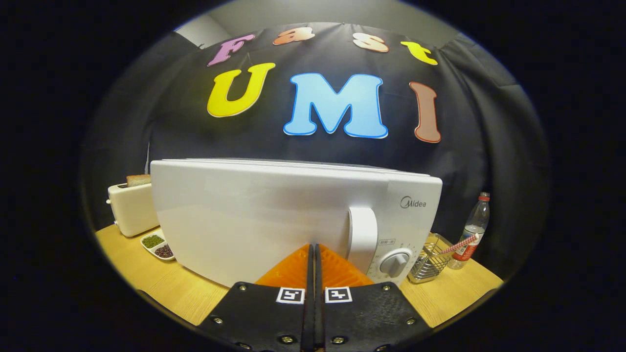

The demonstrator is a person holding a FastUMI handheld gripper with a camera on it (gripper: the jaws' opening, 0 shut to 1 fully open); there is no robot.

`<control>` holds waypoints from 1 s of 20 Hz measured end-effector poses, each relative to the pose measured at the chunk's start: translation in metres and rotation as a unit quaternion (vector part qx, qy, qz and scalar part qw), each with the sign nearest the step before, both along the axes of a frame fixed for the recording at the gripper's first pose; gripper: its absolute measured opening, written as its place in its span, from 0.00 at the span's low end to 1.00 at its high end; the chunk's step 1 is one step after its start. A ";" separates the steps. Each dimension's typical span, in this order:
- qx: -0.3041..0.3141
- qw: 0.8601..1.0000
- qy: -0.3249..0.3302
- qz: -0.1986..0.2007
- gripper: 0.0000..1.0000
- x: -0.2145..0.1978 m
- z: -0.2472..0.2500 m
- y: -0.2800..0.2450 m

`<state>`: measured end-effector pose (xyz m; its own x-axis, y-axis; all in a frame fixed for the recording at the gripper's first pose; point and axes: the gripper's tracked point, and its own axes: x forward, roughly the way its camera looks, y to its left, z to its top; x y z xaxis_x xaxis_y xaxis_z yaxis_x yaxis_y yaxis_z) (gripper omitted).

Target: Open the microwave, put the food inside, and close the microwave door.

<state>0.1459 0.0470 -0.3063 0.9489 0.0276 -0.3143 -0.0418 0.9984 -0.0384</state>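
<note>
Microwave: a smooth white box, long axis running along the wooden table, its closed door facing the gripper. An upright curved handle and a round dial sit toward its right end. The gripper's fingers are pressed together with nothing between them, tips just short of the door. Toaster and bean dish stand at the left edge; wire basket and plastic bottle stand at the right.

microwave base hid by gripper, closed fingers, dish part hid
</note>
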 end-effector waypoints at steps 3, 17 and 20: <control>0.005 1.000 -0.003 -0.005 0.02 -0.002 0.006 0.002; 0.040 0.991 -0.070 0.105 0.02 -0.122 0.180 0.021; 0.038 0.991 -0.071 0.103 0.02 -0.131 0.207 0.016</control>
